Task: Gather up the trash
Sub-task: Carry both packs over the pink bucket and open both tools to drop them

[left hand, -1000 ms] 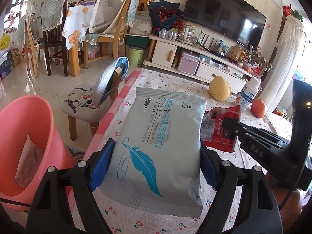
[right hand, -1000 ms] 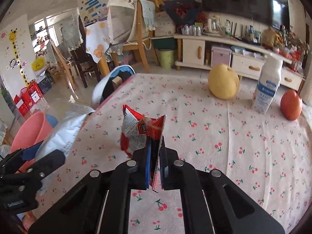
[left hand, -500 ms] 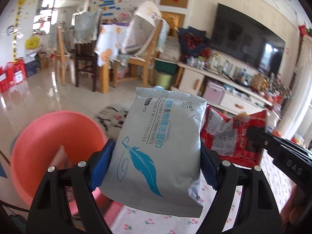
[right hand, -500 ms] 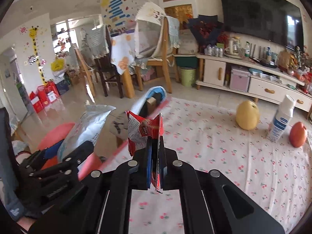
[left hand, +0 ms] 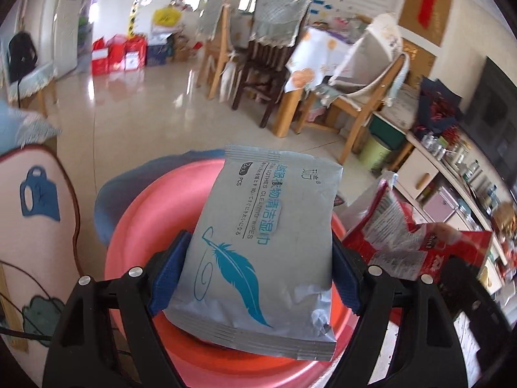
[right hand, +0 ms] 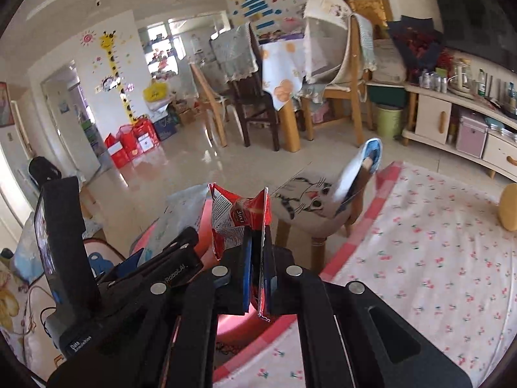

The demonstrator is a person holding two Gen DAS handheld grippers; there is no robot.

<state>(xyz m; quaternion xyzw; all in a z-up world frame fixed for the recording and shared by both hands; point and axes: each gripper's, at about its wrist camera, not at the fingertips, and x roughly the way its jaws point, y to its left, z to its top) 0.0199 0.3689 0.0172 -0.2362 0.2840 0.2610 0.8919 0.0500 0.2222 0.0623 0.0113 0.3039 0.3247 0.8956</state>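
My left gripper (left hand: 258,278) is shut on a grey wet-wipes pack (left hand: 265,245) with a blue feather print and holds it right over the pink bin (left hand: 135,226). My right gripper (right hand: 257,255) is shut on a torn red snack wrapper (right hand: 239,216), held just right of the left gripper and above the bin's edge (right hand: 206,226). The wrapper also shows in the left wrist view (left hand: 404,239). The inside of the bin is mostly hidden by the pack.
A stool with a cat cushion (right hand: 310,203) stands beside the table with the cherry-print cloth (right hand: 420,258). A cushioned chair (left hand: 32,213) is left of the bin. Wooden dining chairs (left hand: 258,64) and a TV cabinet (right hand: 452,119) stand farther off across the tiled floor.
Both grippers have swung left off the table with their loads. The wipes pack now hangs over the pink bin, and the red wrapper has followed close beside it.
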